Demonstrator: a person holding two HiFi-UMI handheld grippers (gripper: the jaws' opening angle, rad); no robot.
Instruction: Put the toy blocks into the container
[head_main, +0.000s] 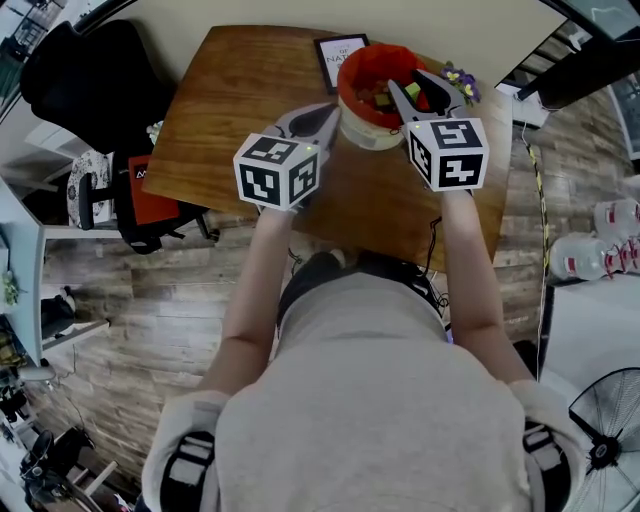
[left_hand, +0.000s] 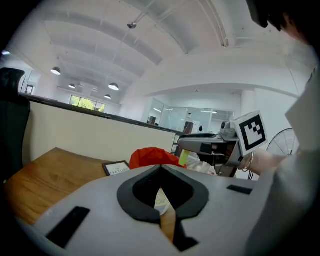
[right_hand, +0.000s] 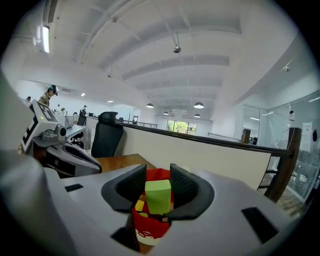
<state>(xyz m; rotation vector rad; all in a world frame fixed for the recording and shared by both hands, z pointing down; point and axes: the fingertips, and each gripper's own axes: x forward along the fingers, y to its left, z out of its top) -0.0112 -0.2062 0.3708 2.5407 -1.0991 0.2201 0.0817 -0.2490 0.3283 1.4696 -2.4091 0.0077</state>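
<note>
1. The right gripper (right_hand: 158, 176) is closed on a green block (right_hand: 158, 196), pads pressing its sides, over the red container (head_main: 362, 70).
2. The left gripper (head_main: 322, 128) has its jaws together on nothing, just beside the container on the table (head_main: 230, 90).
3. Other blocks (right_hand: 140, 205) lie inside the container; this looks like the drop step.
4. Next, the right jaws need to spread so the block falls inside the rim.

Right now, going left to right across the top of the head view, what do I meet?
Chair → left gripper → container → flowers.
</note>
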